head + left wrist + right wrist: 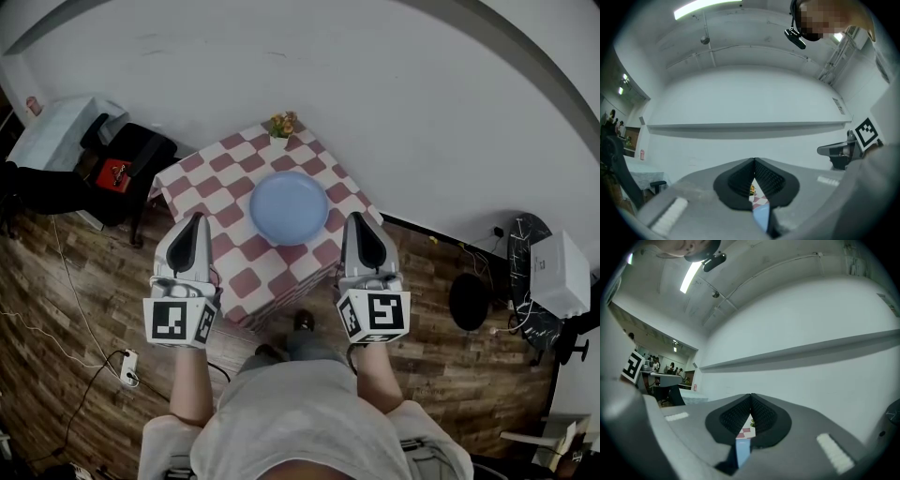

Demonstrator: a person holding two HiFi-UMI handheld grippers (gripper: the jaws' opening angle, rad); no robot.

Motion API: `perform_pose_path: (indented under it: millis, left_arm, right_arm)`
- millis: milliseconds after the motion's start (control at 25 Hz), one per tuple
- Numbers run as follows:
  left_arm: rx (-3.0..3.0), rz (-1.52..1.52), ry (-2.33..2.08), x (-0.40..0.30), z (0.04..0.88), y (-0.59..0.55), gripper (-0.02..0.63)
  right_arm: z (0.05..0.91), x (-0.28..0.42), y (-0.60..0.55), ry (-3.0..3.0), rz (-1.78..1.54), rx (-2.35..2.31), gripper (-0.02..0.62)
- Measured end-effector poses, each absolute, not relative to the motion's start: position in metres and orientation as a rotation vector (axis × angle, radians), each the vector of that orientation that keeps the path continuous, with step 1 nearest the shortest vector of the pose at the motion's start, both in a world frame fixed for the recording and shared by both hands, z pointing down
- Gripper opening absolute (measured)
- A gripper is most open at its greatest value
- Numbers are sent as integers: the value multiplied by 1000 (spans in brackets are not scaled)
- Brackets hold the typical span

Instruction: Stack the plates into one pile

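Observation:
A pale blue plate [289, 207] lies in the middle of a small table with a red and white checked cloth [246, 281]; whether more than one plate is piled there I cannot tell. My left gripper [195, 219] hangs above the table's left edge, its jaws shut with nothing between them. My right gripper [357, 218] hangs above the table's right edge, likewise shut and empty. In the left gripper view the left gripper [753, 161] points level at a white wall, with a sliver of the plate [760, 216] below the closed tips. The right gripper [750, 395] shows the same in the right gripper view.
A small pot of yellow flowers [282, 125] stands at the table's far edge. A black bag and a chair [122, 169] sit on the wooden floor to the left. A round black stool [468, 302] and a white box [559, 273] are on the right. A white wall lies beyond.

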State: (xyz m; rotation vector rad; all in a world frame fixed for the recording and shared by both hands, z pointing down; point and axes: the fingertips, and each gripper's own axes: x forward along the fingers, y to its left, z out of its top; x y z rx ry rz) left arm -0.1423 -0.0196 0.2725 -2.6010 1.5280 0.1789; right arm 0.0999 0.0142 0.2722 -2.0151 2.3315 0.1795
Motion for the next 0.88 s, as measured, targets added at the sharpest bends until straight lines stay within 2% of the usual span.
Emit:
perform_pose_path:
  millis: [880]
  left_arm:
    - [-2644,176,1487,-139,275,-4,5]
  right_arm:
    - [277,95,36,2336,171,-2040,0]
